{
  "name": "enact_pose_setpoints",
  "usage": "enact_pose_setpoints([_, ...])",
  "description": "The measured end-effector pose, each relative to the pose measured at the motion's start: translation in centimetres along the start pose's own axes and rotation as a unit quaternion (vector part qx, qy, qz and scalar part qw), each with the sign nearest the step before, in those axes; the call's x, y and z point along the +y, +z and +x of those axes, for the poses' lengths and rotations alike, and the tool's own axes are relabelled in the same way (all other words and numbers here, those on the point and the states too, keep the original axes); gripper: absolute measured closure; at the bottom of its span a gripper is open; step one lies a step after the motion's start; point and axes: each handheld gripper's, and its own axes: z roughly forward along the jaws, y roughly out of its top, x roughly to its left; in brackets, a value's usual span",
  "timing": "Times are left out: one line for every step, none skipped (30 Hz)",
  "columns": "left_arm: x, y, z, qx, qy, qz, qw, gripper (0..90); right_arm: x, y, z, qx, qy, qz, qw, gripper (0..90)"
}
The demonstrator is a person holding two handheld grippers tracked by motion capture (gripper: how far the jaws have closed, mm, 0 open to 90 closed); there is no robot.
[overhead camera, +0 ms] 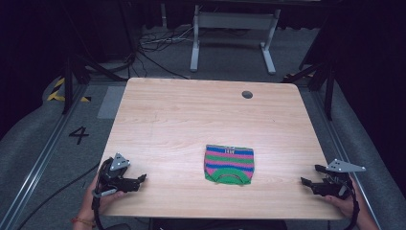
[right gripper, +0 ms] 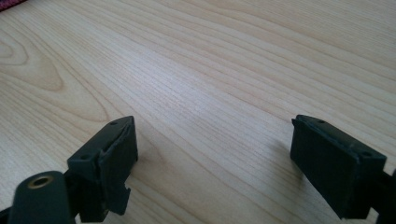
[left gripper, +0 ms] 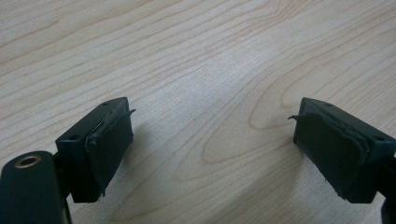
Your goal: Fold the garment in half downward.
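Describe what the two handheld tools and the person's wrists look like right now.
Both are black two-jaw tools. The left tool and right tool each carry a grey three-cornered plate with small dark holes on top, and a black cable trails from each toward the person. Up close, the jaws are blocky with black pads; the left tool's pads look frayed at the edges. An orange band circles the left wrist.
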Motion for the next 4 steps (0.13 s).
enact_pose_setpoints([0.0,0.0,-0.01,0.0,0.0,0.0,1.0,12.1,0.0,-0.01,0.0,0.0,0.0,0.0,1.0,15.1])
enact_pose_setpoints([0.01,0.01,-0.02,0.001,-0.001,0.0,1.0,12.1,0.0,0.0,-0.01,0.001,0.001,0.001,1.0,14.9])
enact_pose_setpoints([0.02,0.03,-0.04,0.004,-0.004,0.0,1.0,12.0,0.0,0.0,-0.03,0.001,0.002,0.001,1.0,14.7])
enact_pose_setpoints([0.02,0.03,-0.04,0.004,-0.004,0.0,1.0,11.8,0.0,-0.01,-0.05,0.0,0.002,0.001,1.0,14.7])
